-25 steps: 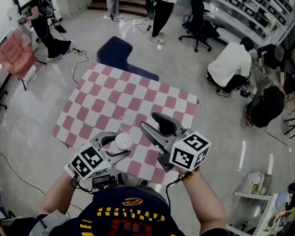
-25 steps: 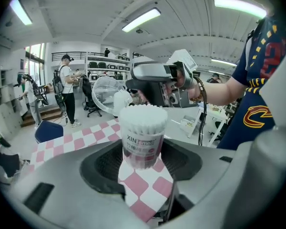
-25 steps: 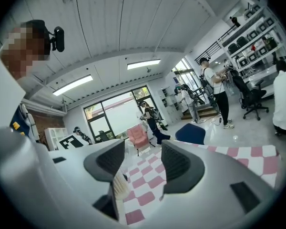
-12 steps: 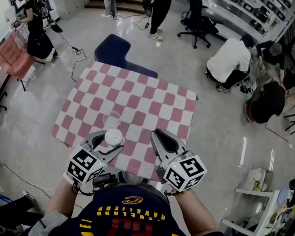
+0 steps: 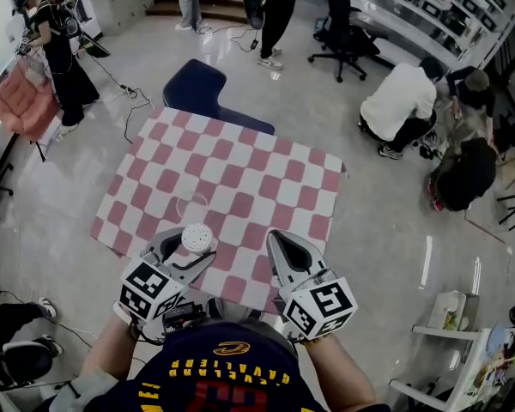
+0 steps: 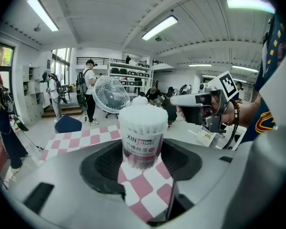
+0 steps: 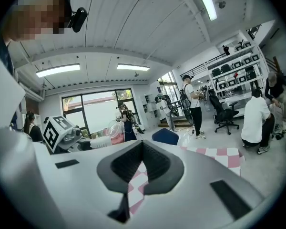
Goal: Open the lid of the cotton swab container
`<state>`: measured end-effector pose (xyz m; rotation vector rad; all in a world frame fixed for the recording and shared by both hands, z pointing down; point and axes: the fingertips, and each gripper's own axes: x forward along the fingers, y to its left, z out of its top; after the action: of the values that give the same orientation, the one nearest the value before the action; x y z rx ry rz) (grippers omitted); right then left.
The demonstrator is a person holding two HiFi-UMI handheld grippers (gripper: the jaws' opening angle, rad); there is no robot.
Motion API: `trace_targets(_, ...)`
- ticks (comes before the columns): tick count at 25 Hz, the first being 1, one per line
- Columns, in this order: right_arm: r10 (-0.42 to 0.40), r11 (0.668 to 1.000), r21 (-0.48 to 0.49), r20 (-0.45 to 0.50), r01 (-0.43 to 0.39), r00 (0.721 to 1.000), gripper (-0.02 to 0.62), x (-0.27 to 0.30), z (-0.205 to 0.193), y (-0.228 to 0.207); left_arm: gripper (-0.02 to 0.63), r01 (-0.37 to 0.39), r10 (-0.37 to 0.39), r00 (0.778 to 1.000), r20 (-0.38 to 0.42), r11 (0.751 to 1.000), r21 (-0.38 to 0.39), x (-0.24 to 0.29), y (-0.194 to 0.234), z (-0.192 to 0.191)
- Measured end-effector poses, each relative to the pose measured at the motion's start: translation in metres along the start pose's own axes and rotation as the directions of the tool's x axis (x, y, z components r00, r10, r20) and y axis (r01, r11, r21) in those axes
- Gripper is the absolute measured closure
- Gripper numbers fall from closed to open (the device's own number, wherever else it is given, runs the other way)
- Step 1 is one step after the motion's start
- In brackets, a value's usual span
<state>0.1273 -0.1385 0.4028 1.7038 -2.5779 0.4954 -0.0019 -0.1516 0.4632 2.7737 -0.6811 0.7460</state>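
The cotton swab container (image 5: 197, 238), a clear tub packed with white swabs, is gripped upright in my left gripper (image 5: 191, 249) above the near edge of the checkered table (image 5: 240, 174). Its clear round lid (image 5: 193, 206) stands flipped open on the far side. In the left gripper view the container (image 6: 140, 135) sits between the pads (image 6: 105, 163), with the lid (image 6: 111, 94) tilted up behind it. My right gripper (image 5: 281, 239) is to the right, apart from the container. Its jaws have just been closing and are shut on nothing (image 7: 143, 149).
A dark blue chair (image 5: 197, 84) stands at the table's far edge. People stand and crouch around the room (image 5: 399, 106). A black office chair (image 5: 343, 11) and a pink chair (image 5: 21, 97) stand farther off.
My right gripper has pulled back from beside the container toward my body and gone from open to shut. The left gripper has kept its hold on the container.
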Motion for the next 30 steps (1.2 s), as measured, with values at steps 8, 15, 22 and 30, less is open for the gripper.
trace_targets(8,-0.023,0.998,-0.055,0.029,0.025,0.999,0.584,-0.003,0.005,0.001,0.353,0.009,-0.009,1.000,0.004,1.000,0.006,-0.001,-0.004,0.000)
trace_targets(15,-0.021,0.997,-0.067,0.040,0.024,0.999,0.584,0.001,0.008,0.003,0.353,0.018,-0.018,1.000,0.014,1.000,-0.006,0.001,0.000,-0.001)
trace_targets(22,-0.021,0.997,-0.073,0.051,0.025,0.998,0.584,0.002,0.012,0.000,0.353,0.024,-0.024,1.000,0.020,1.000,-0.015,0.005,0.000,0.001)
trace_targets(30,-0.030,0.997,-0.074,0.049,0.034,0.998,0.584,0.009,0.007,-0.003,0.353,0.024,-0.023,0.999,0.027,1.000,-0.014,0.010,0.005,-0.001)
